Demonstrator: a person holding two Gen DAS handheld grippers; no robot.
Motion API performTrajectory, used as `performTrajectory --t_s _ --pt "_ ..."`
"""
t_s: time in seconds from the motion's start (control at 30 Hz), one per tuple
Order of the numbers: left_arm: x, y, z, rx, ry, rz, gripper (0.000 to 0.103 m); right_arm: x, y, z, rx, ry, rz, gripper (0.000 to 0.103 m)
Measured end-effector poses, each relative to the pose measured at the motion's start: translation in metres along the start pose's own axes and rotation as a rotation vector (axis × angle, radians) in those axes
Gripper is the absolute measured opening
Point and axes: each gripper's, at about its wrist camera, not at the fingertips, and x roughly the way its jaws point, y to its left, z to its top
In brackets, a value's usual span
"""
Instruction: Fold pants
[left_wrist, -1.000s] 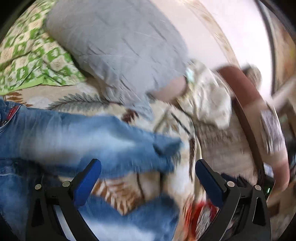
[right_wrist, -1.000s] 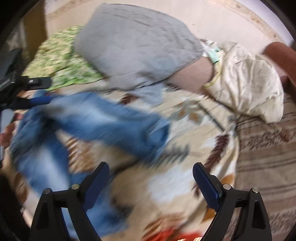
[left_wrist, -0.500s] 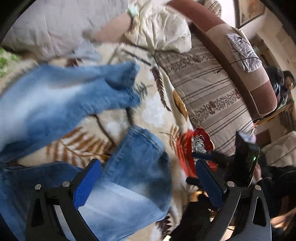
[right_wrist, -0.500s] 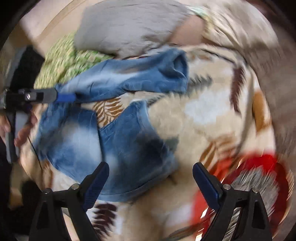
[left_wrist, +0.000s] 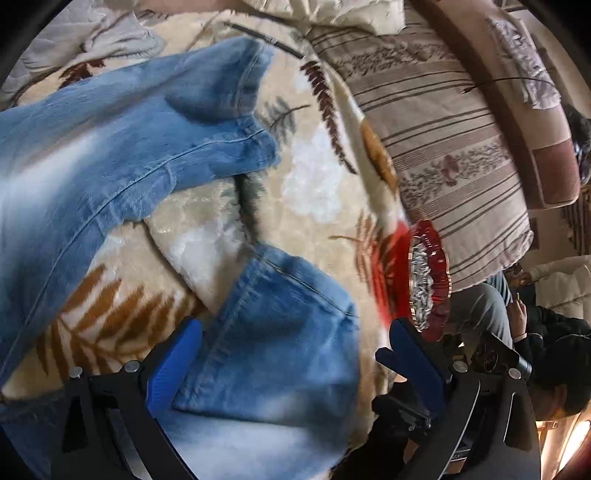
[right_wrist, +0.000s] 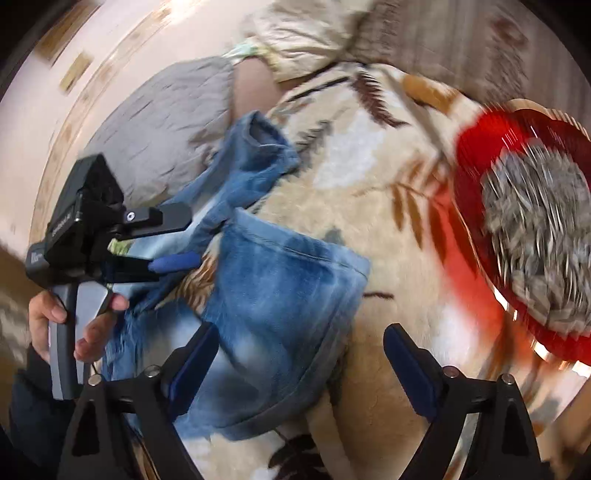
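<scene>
Leaf-print blanket (left_wrist: 317, 177) beneath both tongs; striped cushion (left_wrist: 443, 147) ahead right; pale wall (right_wrist: 48, 88) far left.

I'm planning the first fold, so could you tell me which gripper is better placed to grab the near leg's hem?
Probably the left gripper: its open fingers straddle the near hem, whereas the right gripper sits partly past the hem's edge.

Faded blue denim pants (left_wrist: 122, 155), washed almost white along the legs, lie on a cream blanket (left_wrist: 314, 184) printed with brown, rust-orange and grey-green fern leaves. At right, a red glass dish (right_wrist: 476, 206) holds grey-and-white striped seeds. Beyond it is a beige cushion (left_wrist: 443, 147) with brown stripes and floral bands. Each black hand-held gripper (left_wrist: 295, 365) carries blue finger pads (left_wrist: 173, 365). A grey quilted pillow (right_wrist: 162, 122) is at far left.
</scene>
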Motion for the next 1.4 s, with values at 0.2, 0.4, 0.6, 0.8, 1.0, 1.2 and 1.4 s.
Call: performTrajectory --t_s 0.2,0.4,0.6,0.8,1.0,1.2,1.4 --pt "0.014 0.01 0.016 0.001 0.042 -0.055 0.101 0.021 -0.018 0.01 0.104 0.009 0.016 0.084" --pt "0.03 0.01 0.018 0.054 0.104 -0.036 0.068 0.031 -0.014 0.017 0.101 -0.006 0.015 0.062" --pt "0.017 0.015 0.014 0.07 0.096 -0.014 0.035 0.03 -0.019 0.011 0.091 -0.023 0.009 0.014" --pt "-0.002 0.004 0.006 0.13 0.048 0.011 0.01 0.006 -0.004 0.009 0.01 -0.098 0.024 0.006" --pt "-0.042 -0.027 0.001 0.205 -0.03 0.01 0.008 -0.043 0.018 0.01 -0.058 -0.238 0.059 0.006" --pt "-0.057 -0.09 0.026 0.346 -0.082 0.013 0.008 -0.092 0.027 0.011 -0.084 -0.405 0.021 0.005" --pt "0.001 -0.128 0.055 0.423 0.008 0.094 0.009 -0.09 0.013 -0.001 -0.058 -0.434 -0.072 0.005"
